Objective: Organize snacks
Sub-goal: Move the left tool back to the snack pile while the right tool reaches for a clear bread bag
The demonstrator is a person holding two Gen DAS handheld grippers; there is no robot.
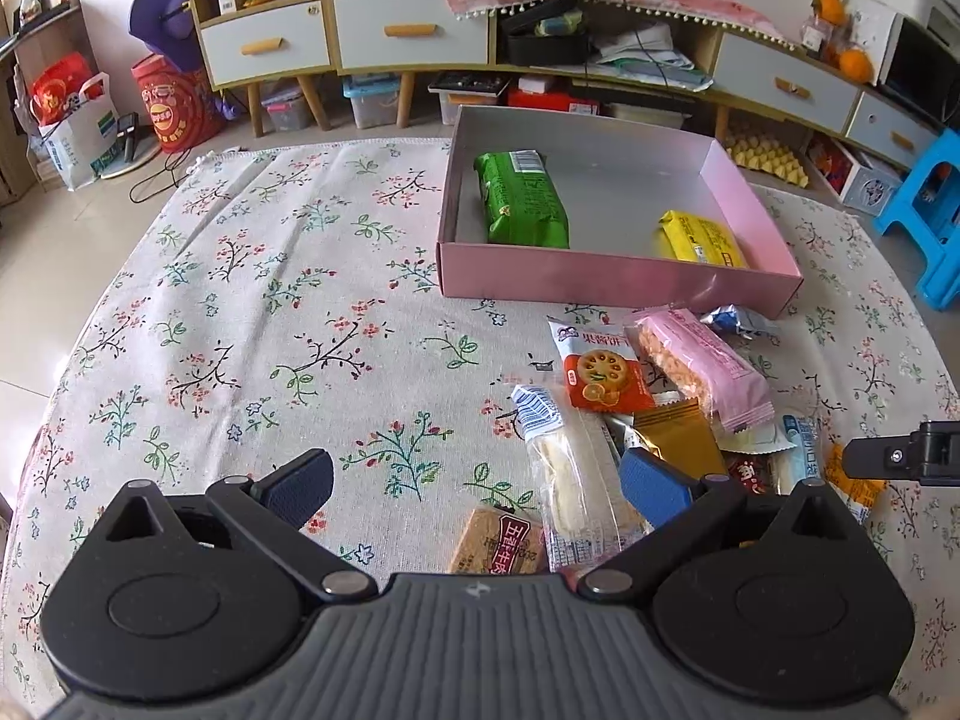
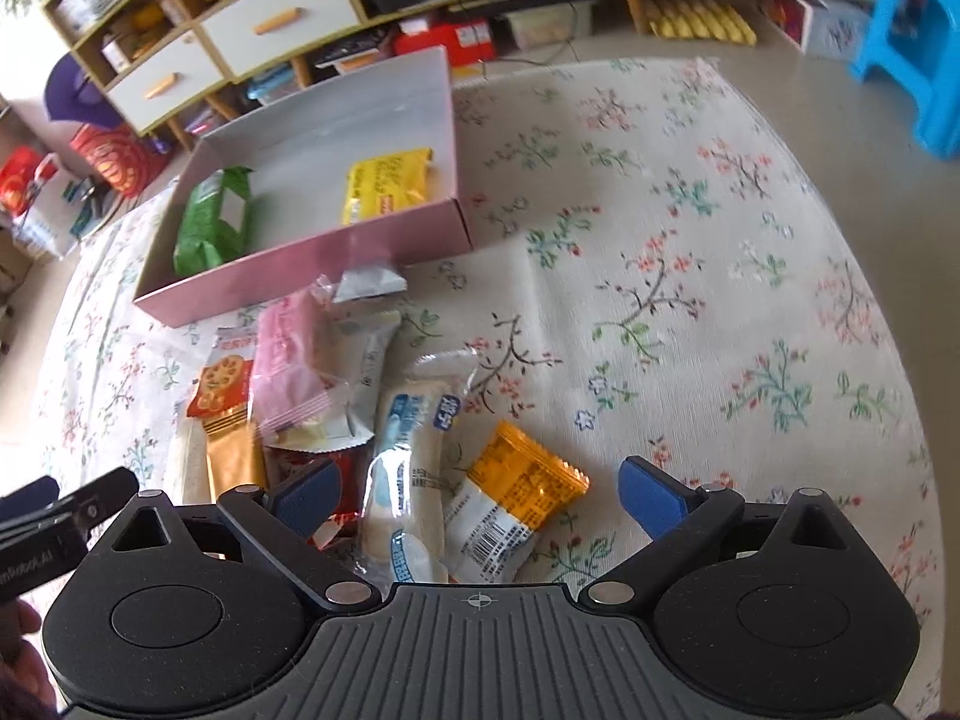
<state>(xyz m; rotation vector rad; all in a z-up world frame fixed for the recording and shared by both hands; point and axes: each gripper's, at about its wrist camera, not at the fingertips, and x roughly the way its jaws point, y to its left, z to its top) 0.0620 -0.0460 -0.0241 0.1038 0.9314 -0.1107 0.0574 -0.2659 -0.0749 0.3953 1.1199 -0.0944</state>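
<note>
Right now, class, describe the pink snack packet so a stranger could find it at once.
Start at the pink box on the floral tablecloth. Just in front of it lies a snack pile; the pink packet rests on top, beside the orange biscuit packet. It alone is pink with a clear window.

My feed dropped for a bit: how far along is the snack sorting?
Early. Done: a green packet and a yellow packet lie in the pink box. In hand: nothing; the left claw and right claw are both open over the pile. Left: the rest on the tablecloth, including the pink packet, orange biscuit packet and amber packet.
</note>
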